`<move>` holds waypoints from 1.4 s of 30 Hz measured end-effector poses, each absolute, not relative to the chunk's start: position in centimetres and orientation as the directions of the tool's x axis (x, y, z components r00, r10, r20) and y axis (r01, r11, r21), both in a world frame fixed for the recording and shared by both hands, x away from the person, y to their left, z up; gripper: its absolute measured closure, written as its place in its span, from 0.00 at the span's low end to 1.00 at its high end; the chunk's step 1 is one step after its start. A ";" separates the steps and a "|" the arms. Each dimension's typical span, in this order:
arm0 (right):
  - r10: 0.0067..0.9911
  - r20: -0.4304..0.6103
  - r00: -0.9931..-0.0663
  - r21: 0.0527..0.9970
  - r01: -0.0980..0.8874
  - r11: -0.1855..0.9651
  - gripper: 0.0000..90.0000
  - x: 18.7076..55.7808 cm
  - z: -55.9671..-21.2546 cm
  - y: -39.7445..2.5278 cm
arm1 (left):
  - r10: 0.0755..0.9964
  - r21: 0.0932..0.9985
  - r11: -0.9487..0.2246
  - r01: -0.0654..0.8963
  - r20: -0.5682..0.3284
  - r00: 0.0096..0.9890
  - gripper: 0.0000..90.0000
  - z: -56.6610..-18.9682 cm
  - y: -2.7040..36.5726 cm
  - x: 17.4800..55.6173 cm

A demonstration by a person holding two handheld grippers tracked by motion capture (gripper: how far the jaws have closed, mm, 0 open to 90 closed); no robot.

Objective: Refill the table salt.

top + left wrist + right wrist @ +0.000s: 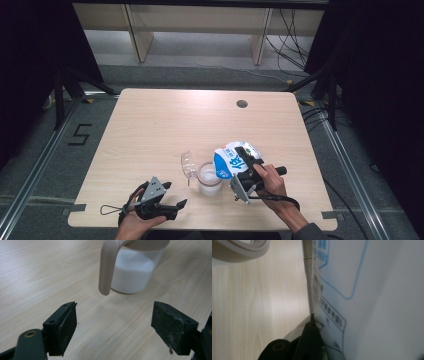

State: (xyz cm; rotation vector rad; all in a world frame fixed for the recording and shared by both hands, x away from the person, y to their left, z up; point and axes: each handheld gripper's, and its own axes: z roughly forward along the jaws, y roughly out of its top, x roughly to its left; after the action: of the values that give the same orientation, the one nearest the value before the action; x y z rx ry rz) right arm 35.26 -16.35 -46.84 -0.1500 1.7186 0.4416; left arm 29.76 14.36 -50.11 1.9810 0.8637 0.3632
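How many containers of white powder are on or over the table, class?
2: a clear jar with white powder standing near the table's front edge, and a white-and-blue bag tilted over it, held in the right tongs. None seems hidden.

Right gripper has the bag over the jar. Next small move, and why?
Probably tip the bag a little further toward the jar, keeping its mouth over the opening. The right gripper is shut on the bag, tilted at the jar's rim; the jar is only partly filled with white powder and its lid is flipped open. The left gripper sits open beside it, jaws apart, free to steady the handle.
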 end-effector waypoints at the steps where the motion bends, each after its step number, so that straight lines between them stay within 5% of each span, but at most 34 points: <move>1: 0.153 -0.966 -0.208 0.217 -0.336 0.916 0.97 35.3 -46.9 -16.4 | 0.701 0.837 -0.338 0.431 -0.082 0.708 0.22 -50.1 14.4 29.7; 5: 0.149 -0.964 -0.218 0.216 -0.327 0.920 0.97 35.3 -46.6 -16.6 | 0.698 0.837 -0.343 0.427 -0.078 0.712 0.22 -50.1 14.4 29.8; 8: 0.238 -0.926 -0.292 0.324 -0.294 0.899 0.97 35.2 -47.0 -16.6 | 0.697 0.837 -0.343 0.427 -0.077 0.713 0.22 -50.1 14.4 29.8; 22: 0.386 -0.815 -0.432 0.501 -0.192 0.844 0.98 36.6 -47.4 -18.1 | 0.696 0.836 -0.344 0.426 -0.077 0.714 0.22 -50.1 14.4 29.8; 42: 0.548 -0.658 -0.517 0.678 -0.090 0.729 0.99 38.0 -46.8 -20.6 | 0.696 0.846 -0.322 0.426 -0.093 0.712 0.22 -50.1 14.3 29.8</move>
State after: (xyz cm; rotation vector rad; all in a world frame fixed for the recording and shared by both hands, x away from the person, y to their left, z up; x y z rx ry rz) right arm 38.03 -20.61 -46.80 0.3499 1.9655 0.8310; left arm 29.78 14.26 -50.13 1.9646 0.8615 0.3576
